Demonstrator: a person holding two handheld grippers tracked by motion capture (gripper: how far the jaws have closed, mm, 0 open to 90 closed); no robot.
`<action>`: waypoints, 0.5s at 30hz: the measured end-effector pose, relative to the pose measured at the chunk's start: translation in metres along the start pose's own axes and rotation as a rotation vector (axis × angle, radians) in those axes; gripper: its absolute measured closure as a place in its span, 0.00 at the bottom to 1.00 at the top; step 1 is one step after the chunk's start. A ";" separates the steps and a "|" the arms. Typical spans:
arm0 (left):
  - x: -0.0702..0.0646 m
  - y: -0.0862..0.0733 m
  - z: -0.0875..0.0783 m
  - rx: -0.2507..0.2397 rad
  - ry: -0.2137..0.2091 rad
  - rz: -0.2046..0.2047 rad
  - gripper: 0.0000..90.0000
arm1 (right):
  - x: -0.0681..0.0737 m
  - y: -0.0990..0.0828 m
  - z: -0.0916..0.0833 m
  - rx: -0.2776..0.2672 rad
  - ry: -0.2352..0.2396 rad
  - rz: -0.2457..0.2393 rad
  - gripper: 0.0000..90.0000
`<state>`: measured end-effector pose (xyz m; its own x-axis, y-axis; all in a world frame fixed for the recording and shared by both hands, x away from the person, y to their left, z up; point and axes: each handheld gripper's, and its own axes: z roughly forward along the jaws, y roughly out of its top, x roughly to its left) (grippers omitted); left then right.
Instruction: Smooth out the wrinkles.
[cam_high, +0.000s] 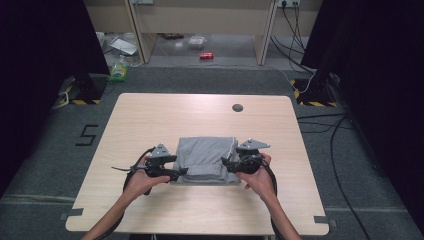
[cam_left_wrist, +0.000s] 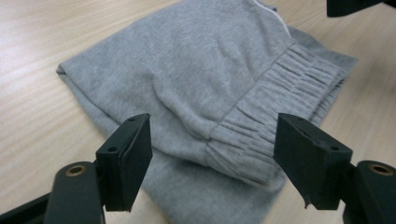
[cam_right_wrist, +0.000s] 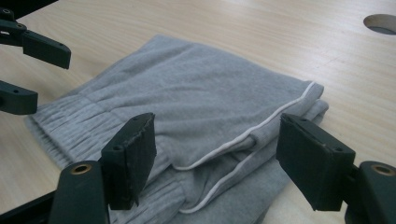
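Now | grey folded trousers (cam_high: 206, 159) lie at table (cam_high: 150, 120) centre, toward 6 o'clock | left gripper (cam_high: 176, 171) and right gripper (cam_high: 226, 162) both spread wide, holding nothing | risk: a pinch on the top layer alone would likely unfold the stack | right gripper view shows white piping (cam_right_wrist: 261, 126); left gripper view shows the gathered waistband (cam_left_wrist: 280, 88)

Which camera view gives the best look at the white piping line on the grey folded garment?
The right gripper view: the white piping runs along the folded edge of the grey garment, close and sharp. The left gripper view catches a short stretch at the top; in the high view it is a faint line.
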<state>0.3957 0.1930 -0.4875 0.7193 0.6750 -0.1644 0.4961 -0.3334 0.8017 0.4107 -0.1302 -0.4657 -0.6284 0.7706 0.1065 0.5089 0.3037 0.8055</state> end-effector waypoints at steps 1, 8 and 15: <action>-0.002 -0.003 -0.002 0.001 -0.003 0.004 0.30 | 0.001 -0.001 -0.001 0.001 0.001 -0.003 0.32; -0.006 -0.019 -0.011 0.003 0.004 0.013 0.30 | 0.013 -0.007 -0.003 0.011 0.009 -0.038 0.32; -0.005 -0.033 -0.020 0.002 0.006 0.001 0.29 | 0.023 -0.019 -0.009 0.022 0.016 -0.051 0.32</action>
<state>0.3656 0.2138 -0.5013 0.7168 0.6785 -0.1606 0.4964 -0.3349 0.8009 0.3814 -0.1236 -0.4734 -0.6632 0.7446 0.0752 0.4888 0.3548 0.7970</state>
